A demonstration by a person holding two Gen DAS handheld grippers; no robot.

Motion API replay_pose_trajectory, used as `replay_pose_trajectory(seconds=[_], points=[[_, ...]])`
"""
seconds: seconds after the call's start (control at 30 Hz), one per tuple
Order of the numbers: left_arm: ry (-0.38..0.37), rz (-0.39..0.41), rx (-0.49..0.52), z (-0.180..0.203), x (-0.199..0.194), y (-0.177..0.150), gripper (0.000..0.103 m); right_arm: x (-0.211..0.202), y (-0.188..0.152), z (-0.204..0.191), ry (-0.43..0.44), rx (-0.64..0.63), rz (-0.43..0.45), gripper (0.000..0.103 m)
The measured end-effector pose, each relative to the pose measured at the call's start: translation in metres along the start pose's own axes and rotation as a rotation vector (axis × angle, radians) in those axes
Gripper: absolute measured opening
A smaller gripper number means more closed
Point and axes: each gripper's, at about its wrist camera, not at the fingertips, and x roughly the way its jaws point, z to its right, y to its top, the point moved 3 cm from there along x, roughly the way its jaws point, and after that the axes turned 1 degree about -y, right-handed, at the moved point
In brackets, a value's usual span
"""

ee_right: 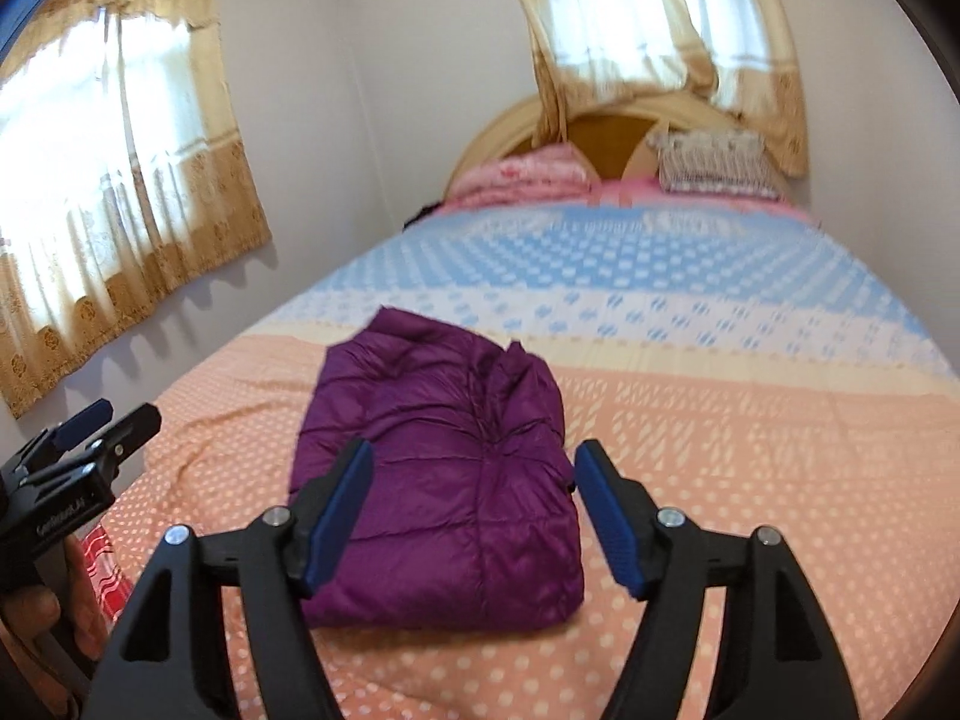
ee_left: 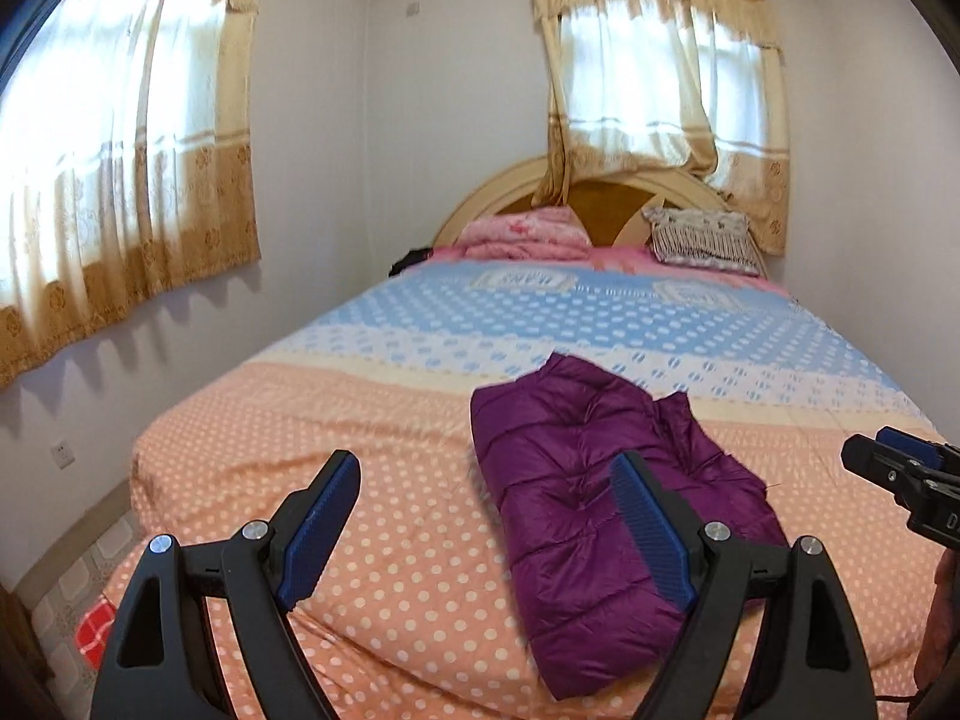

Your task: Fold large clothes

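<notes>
A purple quilted puffer jacket (ee_left: 588,492) lies folded into a compact block on the orange polka-dot part of the bed; it also shows in the right wrist view (ee_right: 444,468). My left gripper (ee_left: 486,468) is open and empty, held above the bed's near end, with the jacket behind its right finger. My right gripper (ee_right: 474,456) is open and empty, held above the jacket's near edge. Each gripper shows in the other view: the right one (ee_left: 888,450) at the right edge, the left one (ee_right: 114,414) at the left edge.
The bed (ee_left: 360,420) fills the room, with an orange, cream and blue dotted cover. A pink folded quilt (ee_left: 522,234) and a patterned pillow (ee_left: 702,240) lie by the headboard. Curtained windows (ee_left: 120,168) are on the left and back walls. A red checked cloth (ee_left: 96,630) lies on the floor at left.
</notes>
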Motion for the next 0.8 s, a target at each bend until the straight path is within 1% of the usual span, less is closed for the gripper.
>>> replay_pose_trajectory(seconds=[0.07, 0.27, 0.8], points=[[-0.01, 0.012, -0.005, 0.0, -0.006, 0.001, 0.086, -0.008, 0.003, -0.005, 0.004, -0.012, 0.014, 0.073], [-0.012, 0.011, -0.004, 0.001, -0.01, 0.001, 0.086, -0.01, 0.01, -0.008, 0.003, -0.024, 0.041, 0.074], [-0.007, 0.007, -0.014, -0.003, -0.008, -0.002, 0.086, -0.016, 0.006, -0.005, 0.009, -0.022, 0.036, 0.074]])
